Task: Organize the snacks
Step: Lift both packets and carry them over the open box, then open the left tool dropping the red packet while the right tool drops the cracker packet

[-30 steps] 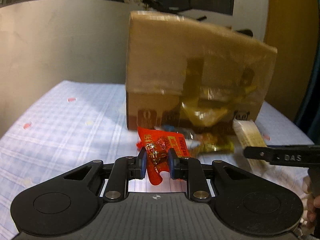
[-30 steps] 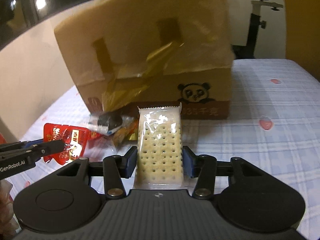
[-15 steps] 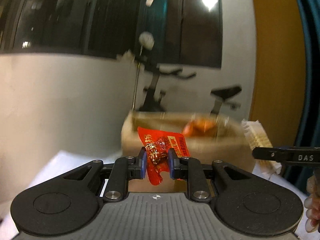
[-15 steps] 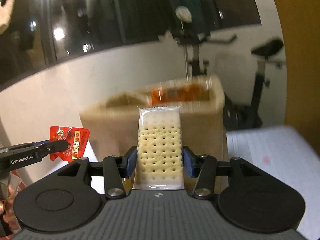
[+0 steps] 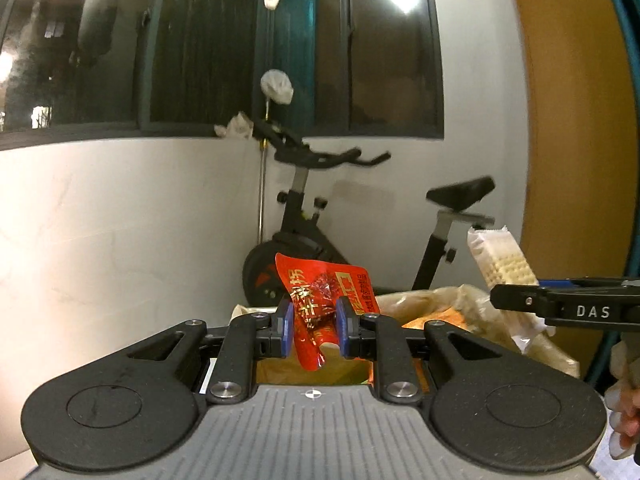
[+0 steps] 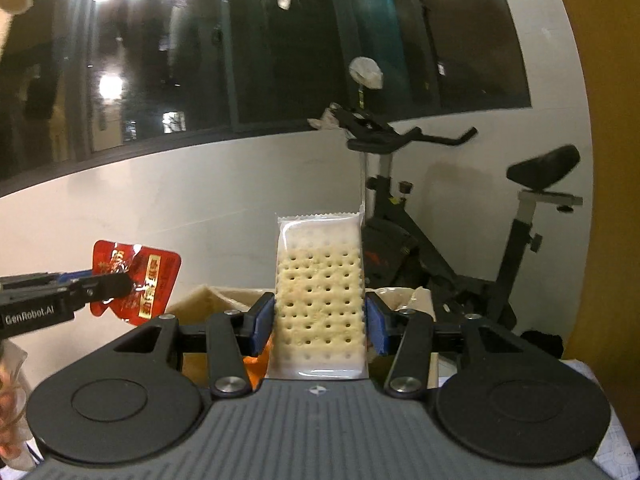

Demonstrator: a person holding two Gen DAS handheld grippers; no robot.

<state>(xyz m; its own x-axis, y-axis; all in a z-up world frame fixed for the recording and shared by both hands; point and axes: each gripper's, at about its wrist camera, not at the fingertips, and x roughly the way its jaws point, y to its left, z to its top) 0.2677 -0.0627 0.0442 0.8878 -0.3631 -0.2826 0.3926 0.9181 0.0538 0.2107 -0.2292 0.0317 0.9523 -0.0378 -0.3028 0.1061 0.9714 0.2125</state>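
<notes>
My left gripper (image 5: 311, 327) is clamped on a red snack packet (image 5: 325, 300) — the blue pads (image 5: 285, 330) pinch it at the waist, so its printed top stands up above them and a crumpled tail hangs below. My right gripper (image 6: 319, 325) is closed just as firmly on a clear-wrapped cracker pack (image 6: 320, 300), held upright with its serrated top seal at twelve o'clock and the pale, hole-dotted crackers filling the gap between the pads.

Below and beyond both claws sits the open cardboard box (image 6: 224, 294); in the right wrist view its rim runs behind the fingers from about nine to three o'clock, and something orange (image 6: 254, 364) shows inside, near the left pad. In the left wrist view the same box (image 5: 420, 300) lies behind the packet, with crinkled plastic at its right edge.

Each claw shows in the other's camera: the right one (image 5: 516, 300) comes in at three o'clock with the cracker pack (image 5: 504, 264) tilted up from its tip, the left one (image 6: 116, 286) at nine o'clock carrying the red packet (image 6: 138, 276). The two snacks are apart, side by side above the box.

At the back, an exercise bike (image 6: 440, 232) stands against a white wall under a dark window (image 6: 280, 40).
</notes>
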